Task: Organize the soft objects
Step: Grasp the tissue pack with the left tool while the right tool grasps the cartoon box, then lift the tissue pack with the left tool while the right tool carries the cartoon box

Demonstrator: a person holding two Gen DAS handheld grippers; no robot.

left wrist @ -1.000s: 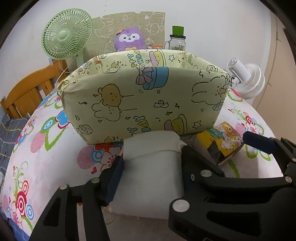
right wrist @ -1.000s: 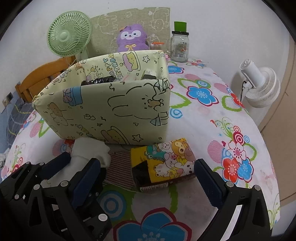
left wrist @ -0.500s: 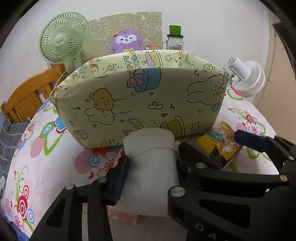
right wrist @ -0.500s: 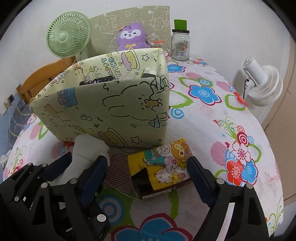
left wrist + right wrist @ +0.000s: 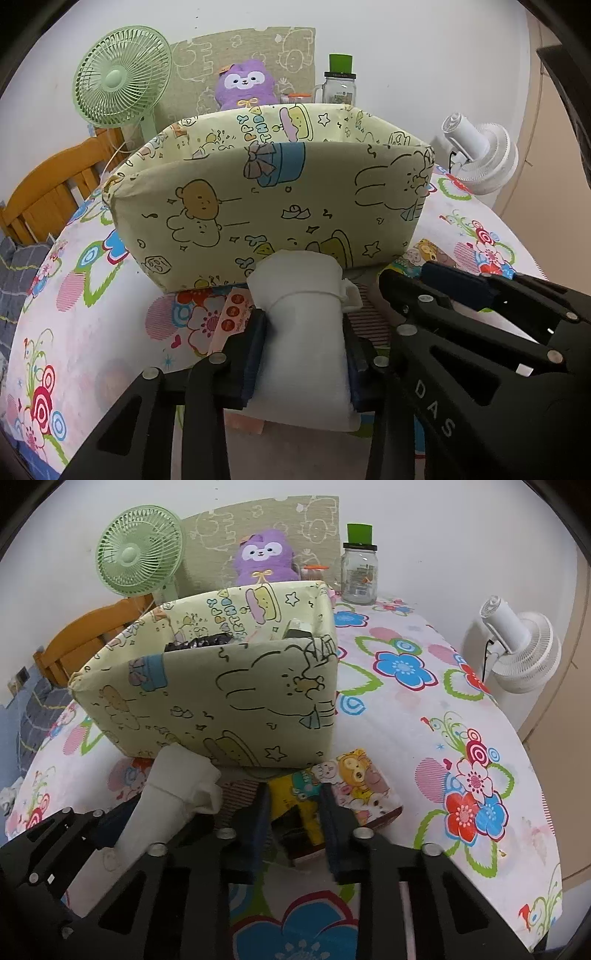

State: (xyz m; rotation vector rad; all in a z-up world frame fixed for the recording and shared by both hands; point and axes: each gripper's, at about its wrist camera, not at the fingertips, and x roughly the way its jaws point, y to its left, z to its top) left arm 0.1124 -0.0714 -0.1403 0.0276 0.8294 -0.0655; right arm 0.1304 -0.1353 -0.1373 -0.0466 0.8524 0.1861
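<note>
Both pinching: left gripper [image 5: 303, 363] closing on white roll [image 5: 301, 332], right gripper [image 5: 291, 825] clamped on cartoon packet [image 5: 334, 792], near fabric bin [image 5: 269, 206], presumably for loading.

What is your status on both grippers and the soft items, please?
Left gripper closing on white sock. Right gripper shut on cartoon tissue pack. Fabric bin just ahead, nothing blocking.

White rolled soft bundle [image 5: 303, 332] and yellow cartoon-print packet [image 5: 332, 786] lie just before the pale yellow cartoon fabric bin [image 5: 273, 206] on floral cloth.
</note>
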